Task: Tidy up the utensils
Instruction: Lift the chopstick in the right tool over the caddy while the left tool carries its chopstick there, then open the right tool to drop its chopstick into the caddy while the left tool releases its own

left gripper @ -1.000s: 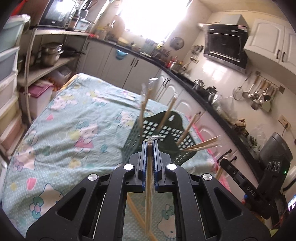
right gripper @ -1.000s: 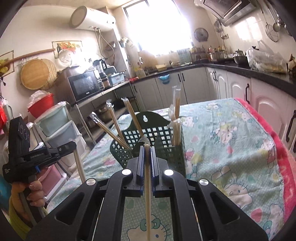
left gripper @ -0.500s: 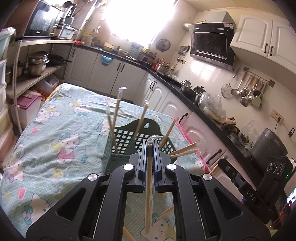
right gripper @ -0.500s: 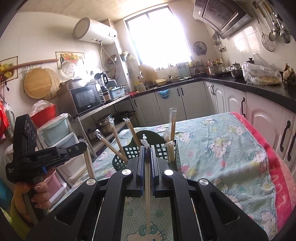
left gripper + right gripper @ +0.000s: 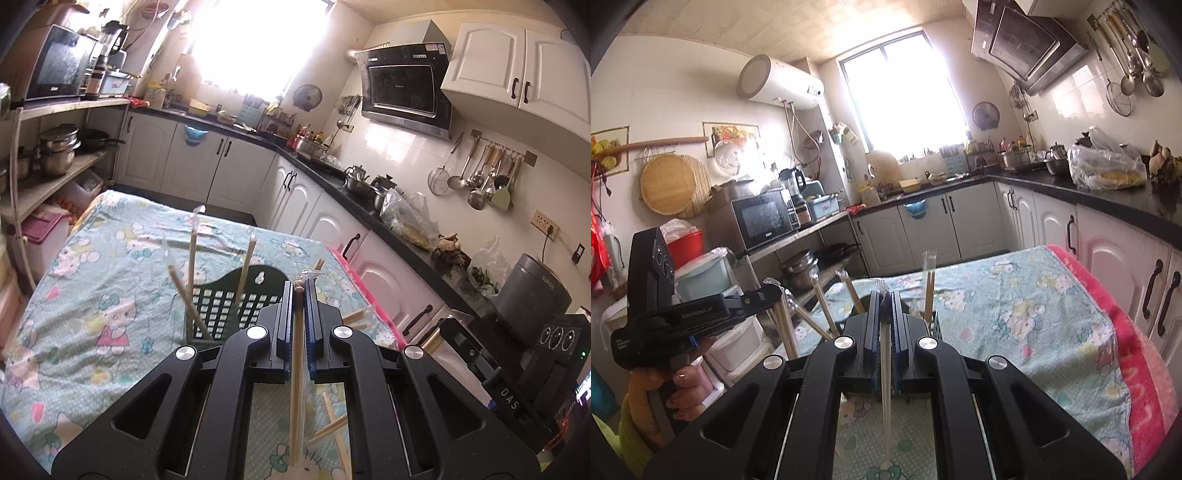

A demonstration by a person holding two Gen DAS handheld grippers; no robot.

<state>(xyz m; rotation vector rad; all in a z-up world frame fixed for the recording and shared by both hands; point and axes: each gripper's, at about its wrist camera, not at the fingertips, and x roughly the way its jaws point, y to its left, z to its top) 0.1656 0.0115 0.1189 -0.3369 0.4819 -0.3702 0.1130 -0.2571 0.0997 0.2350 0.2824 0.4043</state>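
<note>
Left gripper (image 5: 298, 291) clenches a wrapped chopstick (image 5: 295, 387); right gripper (image 5: 885, 301) grasps another chopstick (image 5: 885, 387), both near the green basket (image 5: 221, 310).

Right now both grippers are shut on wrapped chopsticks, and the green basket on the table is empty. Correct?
Not quite. The green basket is not empty: several wrapped chopsticks already stand in it, as the left wrist view shows. The rest holds: the left gripper and the right gripper are each shut on a wrapped chopstick, and the basket sits on the table.
</note>
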